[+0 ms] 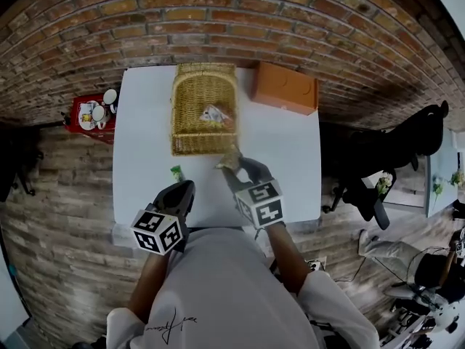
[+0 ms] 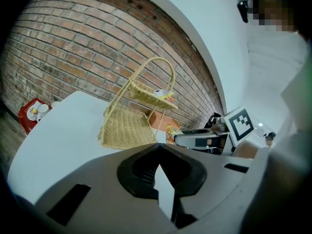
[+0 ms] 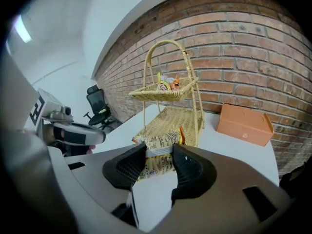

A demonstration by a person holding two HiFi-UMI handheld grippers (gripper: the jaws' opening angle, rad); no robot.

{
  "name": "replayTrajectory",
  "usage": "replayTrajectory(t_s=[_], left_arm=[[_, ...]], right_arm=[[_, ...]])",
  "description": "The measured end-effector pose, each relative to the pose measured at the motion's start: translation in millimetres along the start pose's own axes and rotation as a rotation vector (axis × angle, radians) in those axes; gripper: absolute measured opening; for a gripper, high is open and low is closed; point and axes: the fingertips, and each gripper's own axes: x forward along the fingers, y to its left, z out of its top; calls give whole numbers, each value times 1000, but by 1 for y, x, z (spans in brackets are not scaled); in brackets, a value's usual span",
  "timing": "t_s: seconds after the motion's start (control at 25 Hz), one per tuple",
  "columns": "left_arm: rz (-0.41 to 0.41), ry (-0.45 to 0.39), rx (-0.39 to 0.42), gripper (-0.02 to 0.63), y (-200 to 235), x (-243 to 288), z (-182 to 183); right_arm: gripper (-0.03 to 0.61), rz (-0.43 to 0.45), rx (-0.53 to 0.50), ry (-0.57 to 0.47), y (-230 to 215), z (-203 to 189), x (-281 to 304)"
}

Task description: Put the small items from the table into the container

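One white table (image 1: pixel 145 122) by brick wall (image 1: pixel 218 20) | right gripper (image 3: pixel 159 164) clamps snack packet (image 3: pixel 156 143) | left gripper (image 2: pixel 158 165) closed, empty

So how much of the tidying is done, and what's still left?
Partly done. Some snack packets already lie in the top tray of the yellow wicker two-tier basket. In hand: the right gripper is clamped on a pale yellow snack packet near the basket. Left: a small green item on the white table; the left gripper is empty.
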Motion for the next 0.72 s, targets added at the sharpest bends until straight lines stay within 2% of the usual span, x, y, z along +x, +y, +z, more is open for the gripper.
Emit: replayTrajectory(t_s=[0.72], left_arm=[[0, -39, 23, 9, 4, 1, 19]], right_arm=[[187, -12, -14, -11, -4, 15, 34]])
